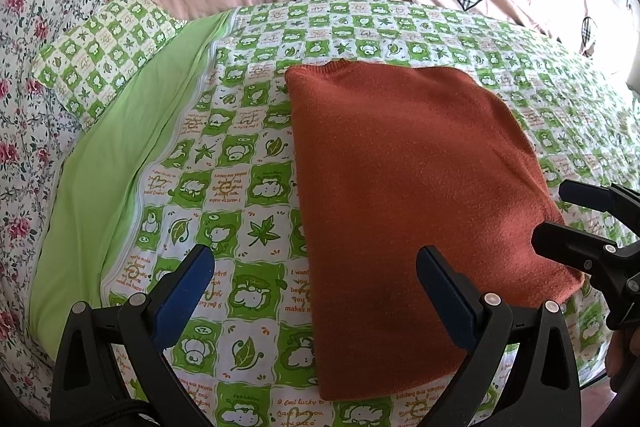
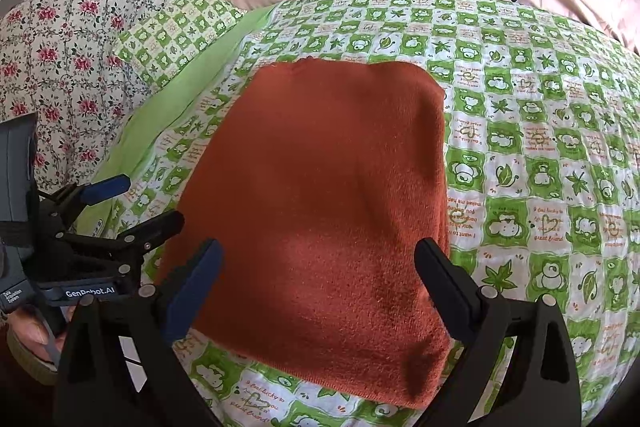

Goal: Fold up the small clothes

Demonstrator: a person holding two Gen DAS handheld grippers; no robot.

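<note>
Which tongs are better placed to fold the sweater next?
Probably the right tongs: open and centred over the sweater's near edge. The left tongs straddle only its left edge, mostly over the quilt.

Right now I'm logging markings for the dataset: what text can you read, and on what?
"GenRobot.AI": black left gripper body.
"Data Acquisition System": same body, small, barely legible.
"I want", "makes me happy", "I feel lucky to": green-and-white checked quilt, partly upside down.
Plain rust-orange knitted garment: none.
</note>
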